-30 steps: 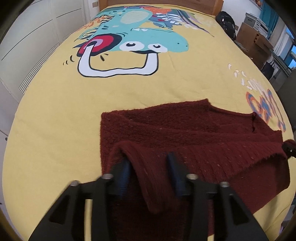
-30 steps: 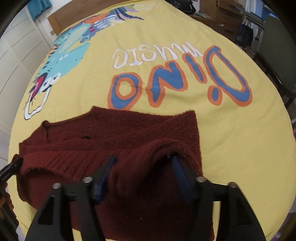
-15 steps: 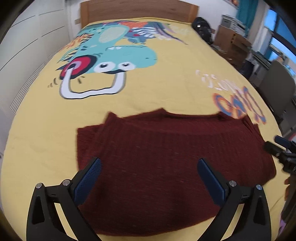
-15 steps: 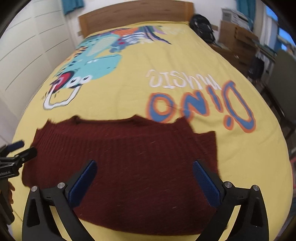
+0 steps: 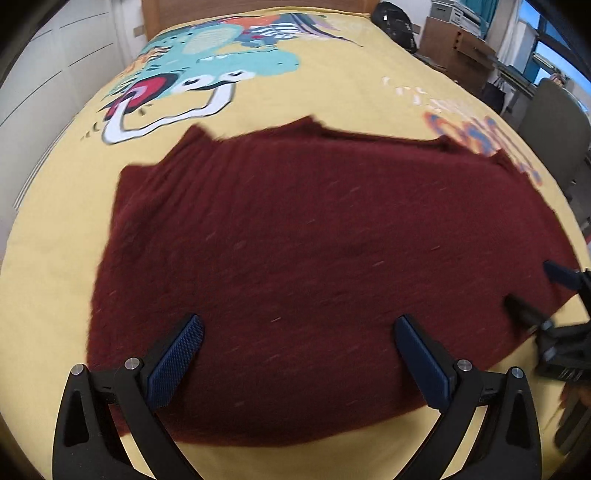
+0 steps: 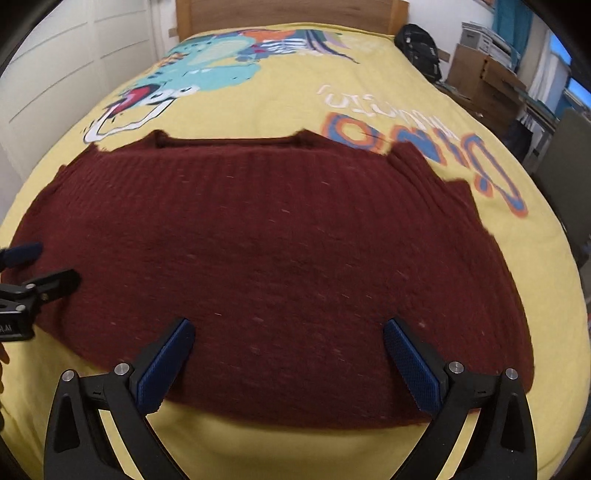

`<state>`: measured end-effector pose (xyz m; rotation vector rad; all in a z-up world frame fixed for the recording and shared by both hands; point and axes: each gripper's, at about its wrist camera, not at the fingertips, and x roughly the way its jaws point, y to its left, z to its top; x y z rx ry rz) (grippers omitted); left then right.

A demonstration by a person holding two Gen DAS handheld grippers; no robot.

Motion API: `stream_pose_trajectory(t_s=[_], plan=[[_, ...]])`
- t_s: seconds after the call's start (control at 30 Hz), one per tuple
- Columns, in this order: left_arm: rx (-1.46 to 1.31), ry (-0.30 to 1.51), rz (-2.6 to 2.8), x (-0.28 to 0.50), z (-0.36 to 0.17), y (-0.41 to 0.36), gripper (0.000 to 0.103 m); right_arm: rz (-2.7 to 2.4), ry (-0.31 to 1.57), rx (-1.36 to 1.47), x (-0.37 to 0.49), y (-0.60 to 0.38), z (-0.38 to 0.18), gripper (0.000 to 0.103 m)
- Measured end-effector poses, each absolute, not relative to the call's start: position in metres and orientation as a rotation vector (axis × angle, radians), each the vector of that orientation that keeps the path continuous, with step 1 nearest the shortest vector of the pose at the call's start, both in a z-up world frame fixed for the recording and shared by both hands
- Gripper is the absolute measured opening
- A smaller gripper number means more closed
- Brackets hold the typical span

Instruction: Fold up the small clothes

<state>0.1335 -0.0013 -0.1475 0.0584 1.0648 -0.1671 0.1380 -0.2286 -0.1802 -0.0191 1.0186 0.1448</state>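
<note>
Lying flat on the yellow bedspread (image 5: 55, 229) is the dark red sweater (image 5: 314, 240), spread out wide with no folds showing yet. It runs long from side to side, across the front of both grippers, and its neck edge is on the far side, toward the wooden headboard (image 6: 288, 11).

Starting on the left, the left gripper (image 5: 295, 354) hangs over the near left part of the sweater. Its jaws are spread wide apart and there is nothing between them. Its blue pads (image 5: 173, 362) sit above the knit near the bottom hem, not pinching it. The left end of the sweater is just out past its left finger.

Moving right, the right gripper (image 6: 288, 354) is over the near right part — its jaws are wide apart too, and it grips nothing. The hem is just under its fingers, and a bit of sleeve (image 6: 436, 177) sticks out on the far right side.

The sweater is right below and ahead of both grippers, so neither one is much closer. Each is nearest to its own end. My guess is the next move is to grab one end, or the near hem, and bring it over the middle. The knit looks soft and thick, so it may bunch up if the pinch is too shallow.
</note>
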Motion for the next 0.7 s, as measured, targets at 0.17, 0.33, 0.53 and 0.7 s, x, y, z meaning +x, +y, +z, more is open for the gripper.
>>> stream_pose_trajectory(t_s=[0.17,0.33,0.53,0.7], plan=[[0.035,1.054,-0.160,0.129,-0.155,0.027,0.102,0.110,1.023,0.029,0.134,-0.258,-0.183,0.103],[0.036,1.037,-0.169,0.129,-0.154,0.035,0.102,0.082,1.025,0.059,0.131,-0.285,-0.180,0.102],[0.033,1.037,-0.168,0.124,-0.158,0.035,0.102,0.093,1.045,0.082,0.124,-0.296,-0.190,0.103],[0.002,1.128,-0.194,0.133,-0.150,0.037,0.102,0.119,1.084,0.058,0.128,-0.290,-0.185,0.103]])
